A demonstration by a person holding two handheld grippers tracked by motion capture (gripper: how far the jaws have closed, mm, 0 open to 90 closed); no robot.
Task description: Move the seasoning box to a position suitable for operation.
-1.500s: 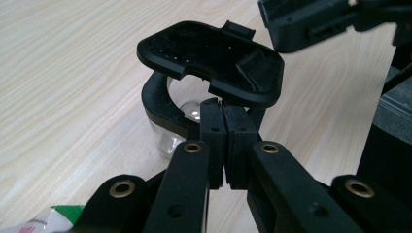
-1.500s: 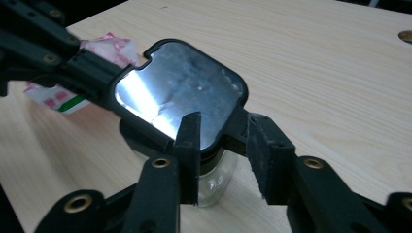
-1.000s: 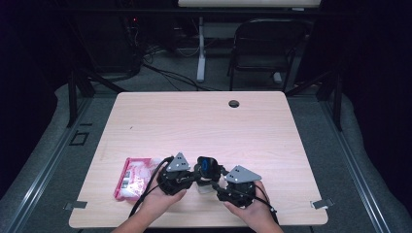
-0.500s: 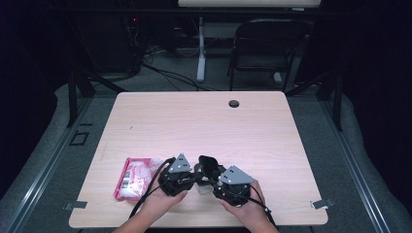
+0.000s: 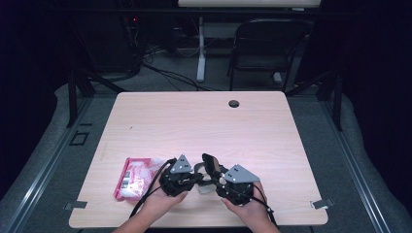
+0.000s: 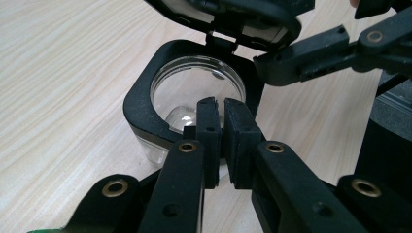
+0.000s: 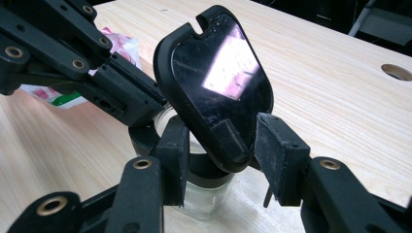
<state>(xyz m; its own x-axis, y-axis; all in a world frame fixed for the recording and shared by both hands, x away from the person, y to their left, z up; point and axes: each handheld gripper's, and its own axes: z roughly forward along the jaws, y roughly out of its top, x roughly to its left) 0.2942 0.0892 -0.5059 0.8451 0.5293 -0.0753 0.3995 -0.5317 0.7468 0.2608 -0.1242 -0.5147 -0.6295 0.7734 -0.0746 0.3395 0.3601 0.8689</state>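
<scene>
Two grippers meet low in the high view, a little left of centre, and between them we hold a small clear glass jar with a black square collar and hinged black lid (image 6: 194,92) on the pale wooden table (image 5: 204,126). Our left gripper (image 6: 221,104) has its fingers pressed almost together, pinching the near edge of the jar's black collar, in the middle of the left gripper view. The lid (image 7: 216,82) stands flipped up, tilted, in the centre of the right gripper view. Our right gripper (image 7: 221,141) has its fingers spread on either side of the lid's lower end; they have just been closing, and whether the pads touch the lid we cannot tell. A pink and white plastic packet (image 5: 138,175) lies just left of our left hand (image 5: 160,201).
</scene>
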